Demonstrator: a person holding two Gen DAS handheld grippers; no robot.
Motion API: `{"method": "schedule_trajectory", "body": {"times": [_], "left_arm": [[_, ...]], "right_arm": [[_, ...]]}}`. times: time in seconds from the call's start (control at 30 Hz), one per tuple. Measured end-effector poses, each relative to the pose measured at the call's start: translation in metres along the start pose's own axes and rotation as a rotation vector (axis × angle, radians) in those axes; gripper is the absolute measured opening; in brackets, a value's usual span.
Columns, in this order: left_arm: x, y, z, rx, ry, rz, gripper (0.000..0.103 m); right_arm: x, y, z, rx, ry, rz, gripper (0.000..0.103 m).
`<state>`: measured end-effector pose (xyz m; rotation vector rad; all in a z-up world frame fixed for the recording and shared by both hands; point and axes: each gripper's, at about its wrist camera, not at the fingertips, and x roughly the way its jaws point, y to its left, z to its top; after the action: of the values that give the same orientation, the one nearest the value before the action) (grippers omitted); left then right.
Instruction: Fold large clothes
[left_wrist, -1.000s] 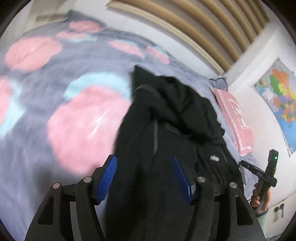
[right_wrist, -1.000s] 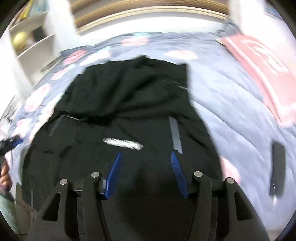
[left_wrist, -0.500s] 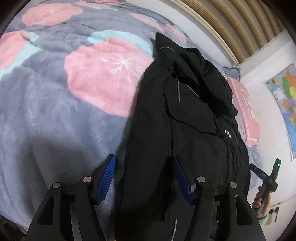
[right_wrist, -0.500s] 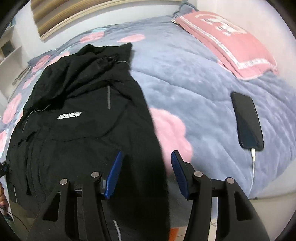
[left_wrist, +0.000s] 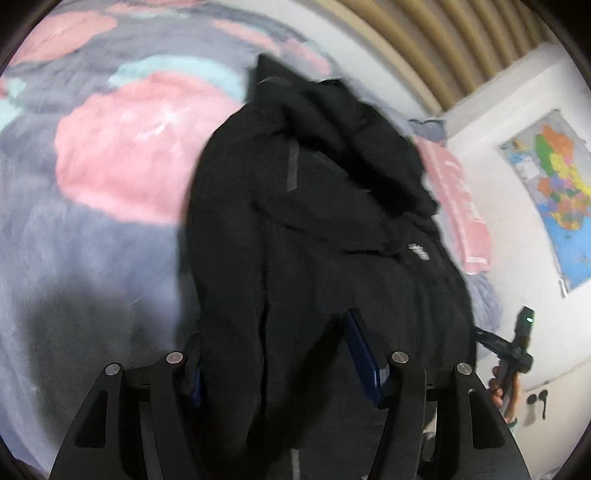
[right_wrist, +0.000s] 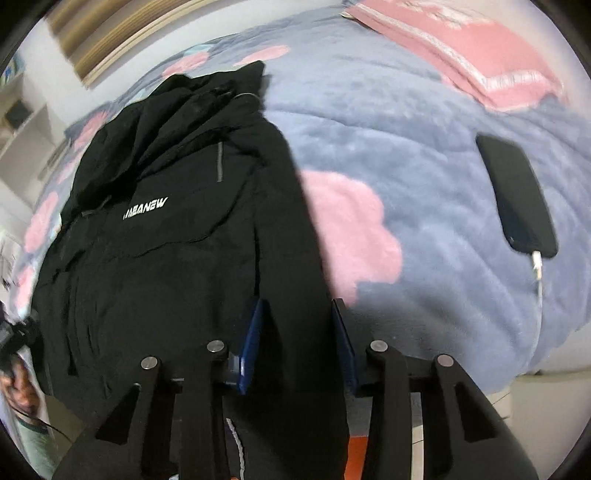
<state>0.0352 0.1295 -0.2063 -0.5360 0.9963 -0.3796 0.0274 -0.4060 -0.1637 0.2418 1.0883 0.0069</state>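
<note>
a grey-blue fleece blanket (right_wrist: 424, 122) with big pink blotches is covering the bed and filling most of both views. a large black jacket (right_wrist: 177, 229) is lying lengthwise on it, hood end pointing toward the slatted wooden headboard (left_wrist: 443, 48), hem end hanging over the near edge of the bed toward both cameras. white lettering is showing on its chest, and a grey strip is running down near the shoulder.

a pink pillow (right_wrist: 454, 51) is resting at the far right of the bed, well apart from the jacket. a coloured wall map (left_wrist: 554, 192) is hanging on the white wall in the left wrist view. a black phone (right_wrist: 517, 192) is lying on the blanket beside a pink blotch, with a white cable plugged into its near end.

the left gripper (left_wrist: 273, 354) is standing fairly wide, with a thick fold of the jacket's left edge running between its blue pads; whether the pads are pressing the cloth, i cannot tell. the right gripper (right_wrist: 299, 343) is narrower, its blue pads sitting against both sides of the jacket's right edge, pinching the fabric.
</note>
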Motion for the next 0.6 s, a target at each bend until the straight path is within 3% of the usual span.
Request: {"method": "schedule_trajectory", "body": {"times": [0.03,0.1,0.13,0.23,0.3,0.4,0.47,0.6], "left_arm": [[-0.007,-0.008,0.001,0.016,-0.011,-0.049,0.059],[-0.023,-0.024,0.005,0.045,-0.040,-0.161,0.059],[-0.028,-0.032,0.007,0.058,-0.055,-0.195,0.059],[-0.020,-0.036,0.014,0.046,-0.049,-0.265,0.059],[-0.004,-0.026,0.008,-0.006,-0.001,-0.269,0.059],[0.001,-0.019,-0.011,0.003,0.020,-0.215,0.059],[-0.006,-0.015,-0.027,0.015,0.032,-0.176,0.059],[-0.021,-0.007,-0.050,0.003,0.062,-0.206,0.059]], "right_arm": [[-0.004,0.006,0.000,-0.021,-0.002,0.017,0.040],[-0.015,0.013,0.001,-0.009,-0.012,0.194,0.039],[-0.019,0.016,0.002,-0.002,-0.019,0.237,0.039],[-0.017,0.024,0.003,-0.009,-0.015,0.212,0.039],[-0.006,0.021,-0.002,0.017,0.024,0.202,0.040],[-0.001,0.013,-0.017,0.022,0.051,0.166,0.041],[-0.003,0.009,-0.030,0.011,0.079,0.166,0.052],[-0.011,0.016,-0.061,-0.066,0.144,0.184,0.053]]}}
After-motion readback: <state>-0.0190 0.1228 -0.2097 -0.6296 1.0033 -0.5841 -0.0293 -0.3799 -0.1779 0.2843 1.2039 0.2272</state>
